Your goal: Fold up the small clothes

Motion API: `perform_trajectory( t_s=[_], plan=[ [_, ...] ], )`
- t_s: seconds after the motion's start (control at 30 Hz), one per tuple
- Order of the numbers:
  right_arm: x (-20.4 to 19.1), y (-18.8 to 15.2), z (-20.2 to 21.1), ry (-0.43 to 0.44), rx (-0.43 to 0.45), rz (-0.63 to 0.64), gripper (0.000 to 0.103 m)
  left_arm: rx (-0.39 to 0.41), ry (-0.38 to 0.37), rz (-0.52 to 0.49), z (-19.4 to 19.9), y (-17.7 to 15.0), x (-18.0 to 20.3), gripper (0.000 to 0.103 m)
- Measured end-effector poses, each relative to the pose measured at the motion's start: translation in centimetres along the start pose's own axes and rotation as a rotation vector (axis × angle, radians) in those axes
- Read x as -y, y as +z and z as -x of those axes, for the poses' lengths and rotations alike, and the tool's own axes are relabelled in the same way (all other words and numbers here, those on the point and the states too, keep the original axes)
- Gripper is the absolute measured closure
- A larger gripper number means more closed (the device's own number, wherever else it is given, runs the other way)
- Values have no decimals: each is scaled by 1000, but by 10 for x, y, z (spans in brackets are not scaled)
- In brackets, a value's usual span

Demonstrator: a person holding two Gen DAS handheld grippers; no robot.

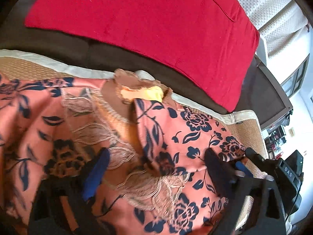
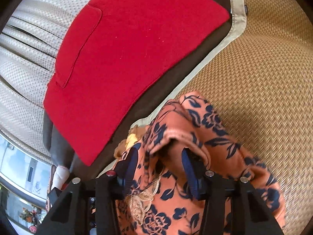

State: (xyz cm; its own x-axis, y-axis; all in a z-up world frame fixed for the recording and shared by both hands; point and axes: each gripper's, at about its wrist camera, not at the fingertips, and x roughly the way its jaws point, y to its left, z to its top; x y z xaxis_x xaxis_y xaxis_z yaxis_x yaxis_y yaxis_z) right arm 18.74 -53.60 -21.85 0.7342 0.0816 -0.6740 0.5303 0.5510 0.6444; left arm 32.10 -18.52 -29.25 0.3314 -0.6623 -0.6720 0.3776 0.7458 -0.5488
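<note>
A salmon-orange garment with a navy flower print and beige lace trim lies crumpled on a woven straw mat. A yellow label shows at its neckline. My left gripper stands open low over the cloth, and the lace band runs between its wide-set fingers. My right gripper is open at the garment's right end. A raised fold lies between its blue pads and drapes over the right fingertip. The right gripper also shows at the cloth's edge in the left wrist view.
A red cushion lies on a dark brown surface just beyond the mat's pale border. Dotted cream curtains hang behind it. Bare mat stretches to the right of the garment. A window and shelves lie at the far right.
</note>
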Motion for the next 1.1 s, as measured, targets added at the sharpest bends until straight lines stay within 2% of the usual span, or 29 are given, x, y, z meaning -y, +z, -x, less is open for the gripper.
perform_trajectory(
  t_s=[0.03, 0.1, 0.13, 0.17, 0.2, 0.27, 0.4, 0.57, 0.63, 0.7, 0.77, 0.8, 0.83, 0.87, 1.0, 1.1],
  plan=[
    [1, 2, -2, -5, -4, -3, 53, -21, -2, -8, -8, 2, 2, 49],
    [7, 5, -3, -1, -15, -14, 53, -53, -5, -32, -18, 4, 5, 73],
    [10, 7, -2, 1, -20, -17, 53, -58, 20, -47, -22, 5, 7, 84],
    [11, 9, -3, -1, -19, -17, 53, -58, 57, -61, -24, 6, 9, 91],
    [21, 9, 5, -1, -17, -16, 53, -52, 66, -60, -23, 7, 9, 96],
    [24, 16, 17, -6, -1, -9, 53, -1, 20, -51, -7, 9, 11, 97],
    [28, 35, 44, -6, 52, -13, 53, 69, 35, -125, 32, 15, 19, 100],
    [36, 45, 53, 1, 77, -32, 53, 126, 134, -148, 82, 15, -6, 100],
    [35, 46, 61, 24, 72, -38, 53, 110, 127, -130, 88, 14, -20, 100],
    [28, 43, 60, 59, 51, -34, 51, 70, 83, -107, 78, 7, -27, 99],
    [19, 36, 60, 98, 27, -39, 51, 1, 36, -74, 59, 0, -26, 89],
    [18, 34, 56, 101, 17, -37, 51, -14, 11, -68, 52, -2, -23, 70],
    [17, 31, 51, 97, 4, -30, 51, -25, -21, -59, 44, -3, -20, 58],
    [14, 27, 45, 92, -18, -23, 51, -33, -34, -43, 35, -4, -16, 38],
    [19, 19, 20, 102, -123, -60, 51, -66, -63, -25, 8, -2, -2, 32],
    [22, 18, 12, 92, -124, -85, 51, -67, -70, 13, -10, -2, -6, 33]
  ],
)
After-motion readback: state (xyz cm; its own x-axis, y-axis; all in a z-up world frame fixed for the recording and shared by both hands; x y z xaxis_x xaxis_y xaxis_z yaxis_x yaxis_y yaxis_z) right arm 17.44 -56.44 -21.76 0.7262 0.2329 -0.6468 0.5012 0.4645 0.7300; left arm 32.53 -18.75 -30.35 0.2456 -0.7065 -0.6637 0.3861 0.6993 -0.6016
